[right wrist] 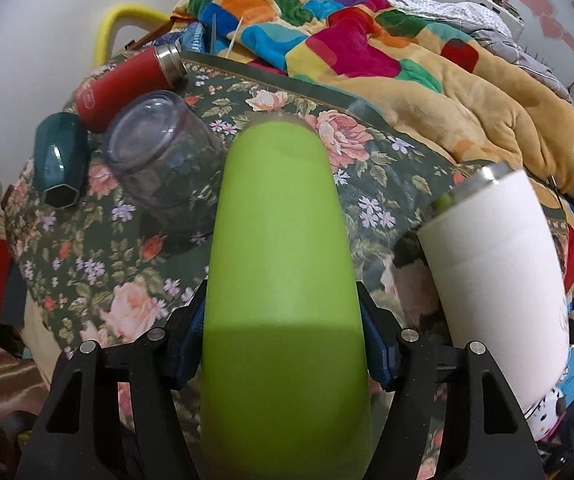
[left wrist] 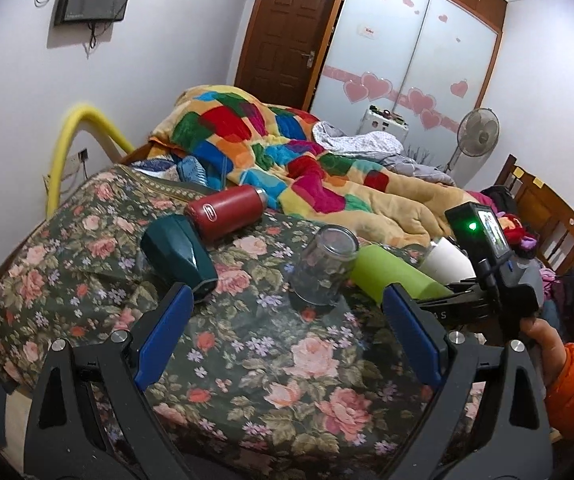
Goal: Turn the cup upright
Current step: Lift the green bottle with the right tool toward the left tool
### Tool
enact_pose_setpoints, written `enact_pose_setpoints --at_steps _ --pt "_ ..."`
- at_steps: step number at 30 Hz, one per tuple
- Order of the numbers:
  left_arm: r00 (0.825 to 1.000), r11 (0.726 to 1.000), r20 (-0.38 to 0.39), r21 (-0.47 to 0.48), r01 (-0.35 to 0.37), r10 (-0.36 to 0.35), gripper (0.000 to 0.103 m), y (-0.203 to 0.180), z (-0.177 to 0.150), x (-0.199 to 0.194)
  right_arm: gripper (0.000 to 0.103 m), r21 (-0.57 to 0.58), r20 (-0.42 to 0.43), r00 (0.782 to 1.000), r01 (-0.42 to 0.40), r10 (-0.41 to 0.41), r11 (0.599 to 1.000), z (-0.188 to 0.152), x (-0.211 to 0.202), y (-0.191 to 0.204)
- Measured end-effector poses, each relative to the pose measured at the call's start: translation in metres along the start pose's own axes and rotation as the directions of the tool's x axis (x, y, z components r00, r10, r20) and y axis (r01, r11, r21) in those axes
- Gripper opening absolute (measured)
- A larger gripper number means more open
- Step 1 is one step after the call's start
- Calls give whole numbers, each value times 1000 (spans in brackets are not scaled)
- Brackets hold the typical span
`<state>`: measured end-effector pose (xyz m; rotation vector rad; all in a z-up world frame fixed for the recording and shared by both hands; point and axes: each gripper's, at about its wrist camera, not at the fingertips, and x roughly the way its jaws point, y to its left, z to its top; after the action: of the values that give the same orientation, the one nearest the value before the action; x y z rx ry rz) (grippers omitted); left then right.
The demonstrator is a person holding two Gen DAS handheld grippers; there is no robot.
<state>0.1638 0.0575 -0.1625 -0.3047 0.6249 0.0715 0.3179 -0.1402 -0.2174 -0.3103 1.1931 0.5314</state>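
Note:
A lime green cup (right wrist: 283, 264) lies on its side between the blue pads of my right gripper (right wrist: 283, 344), which is shut on it; it also shows in the left wrist view (left wrist: 395, 276). A clear glass cup (left wrist: 325, 268) stands upside down on the floral bedspread (left wrist: 267, 360), just left of the green cup; it shows in the right wrist view (right wrist: 163, 164) too. My left gripper (left wrist: 287, 344) is open and empty, a little in front of the glass cup.
A dark teal cup (left wrist: 181, 256) and a red flask (left wrist: 227, 212) lie on their sides at the left. A white tumbler (right wrist: 499, 280) stands upright at the right. A patchwork blanket (left wrist: 287, 160) is heaped behind. The bed drops off at the front.

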Motion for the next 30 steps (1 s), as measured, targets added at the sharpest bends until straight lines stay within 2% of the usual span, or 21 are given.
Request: enact_pose_setpoints --at_steps 11,21,27,30 --pt "1000 1000 26 23 -6 5 97 -9 -3 -27 62 29 80 996 -28 26 999 -25 -43 2" --pt "999 1000 41 15 -25 25 97 -3 -1 -41 62 -82 204 977 -50 66 995 -38 -87 42" --pt "998 998 28 22 -52 51 97 3 -3 -40 62 -152 209 969 -99 129 983 -40 -78 70" --pt "998 998 18 27 -65 64 97 5 -5 -38 62 -185 179 972 -116 150 976 -37 -59 84"
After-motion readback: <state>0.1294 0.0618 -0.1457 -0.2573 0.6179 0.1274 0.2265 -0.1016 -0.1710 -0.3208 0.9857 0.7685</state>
